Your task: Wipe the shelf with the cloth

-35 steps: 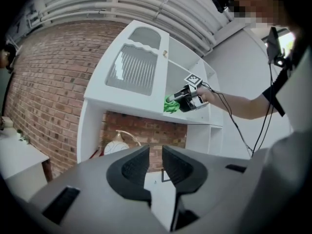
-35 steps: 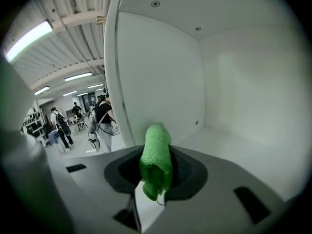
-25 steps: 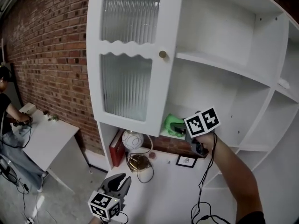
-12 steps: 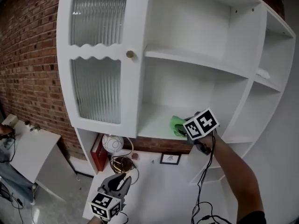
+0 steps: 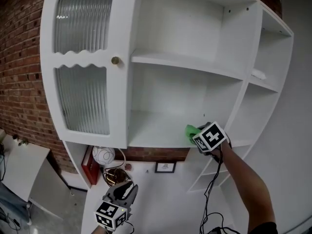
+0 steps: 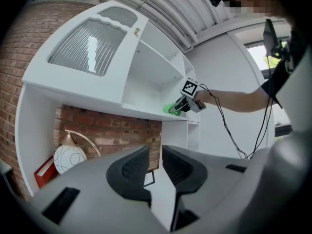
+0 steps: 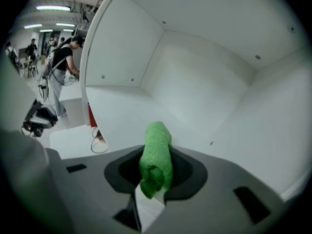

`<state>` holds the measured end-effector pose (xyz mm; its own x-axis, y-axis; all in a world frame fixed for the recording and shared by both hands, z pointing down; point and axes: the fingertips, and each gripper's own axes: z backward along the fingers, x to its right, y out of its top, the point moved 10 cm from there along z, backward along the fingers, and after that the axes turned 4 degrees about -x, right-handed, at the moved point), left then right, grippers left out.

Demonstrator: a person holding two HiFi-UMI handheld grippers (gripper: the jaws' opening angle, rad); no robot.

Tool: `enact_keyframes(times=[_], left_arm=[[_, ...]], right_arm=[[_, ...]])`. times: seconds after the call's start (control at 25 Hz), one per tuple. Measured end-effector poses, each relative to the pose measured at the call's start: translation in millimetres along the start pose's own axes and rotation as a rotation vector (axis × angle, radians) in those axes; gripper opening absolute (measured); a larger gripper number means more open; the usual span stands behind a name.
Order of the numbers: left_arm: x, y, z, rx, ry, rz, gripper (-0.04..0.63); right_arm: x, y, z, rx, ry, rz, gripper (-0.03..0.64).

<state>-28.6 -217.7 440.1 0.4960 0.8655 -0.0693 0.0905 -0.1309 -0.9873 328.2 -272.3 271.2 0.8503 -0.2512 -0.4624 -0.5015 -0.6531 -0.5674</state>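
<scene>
A rolled green cloth (image 7: 156, 152) is pinched between the jaws of my right gripper (image 7: 157, 156), its free end pressed on the white shelf (image 7: 117, 116). In the head view the right gripper (image 5: 196, 133) holds the cloth (image 5: 189, 129) at the shelf's (image 5: 153, 130) front right, near the upright panel. From the left gripper view the same cloth (image 6: 170, 109) shows at the shelf edge. My left gripper (image 5: 123, 192) hangs low, well below the shelf, with its jaws (image 6: 156, 156) close together and nothing between them.
A ribbed glass door (image 5: 80, 99) with a brass knob (image 5: 115, 60) stands open at the left. Below the shelf sit a round white lamp (image 5: 102, 155), a red book (image 5: 87, 159) and a small framed picture (image 5: 165, 167). Another shelf (image 5: 187, 62) runs above. A person (image 7: 61, 67) stands far off.
My right gripper has slid the green cloth rightward along the shelf toward the upright panel. The head view has swung, so the cabinet sits further left. The left gripper stays low.
</scene>
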Motion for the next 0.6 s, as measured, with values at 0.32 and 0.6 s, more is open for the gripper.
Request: enact_keyframes(times=[0.32, 0.6], left_arm=[[2.4, 2.7, -19.8, 0.015, -0.065, -0.007, 0.080], [0.9, 2.5, -29.3, 0.021, -0.099, 0.000, 0.080]], right_arm=[[7.8, -26.9, -1.8, -0.168, -0.228, 0.161, 0.098], [5.4, -36.3, -0.3, -0.264, -0.334, 0.268, 0.098]])
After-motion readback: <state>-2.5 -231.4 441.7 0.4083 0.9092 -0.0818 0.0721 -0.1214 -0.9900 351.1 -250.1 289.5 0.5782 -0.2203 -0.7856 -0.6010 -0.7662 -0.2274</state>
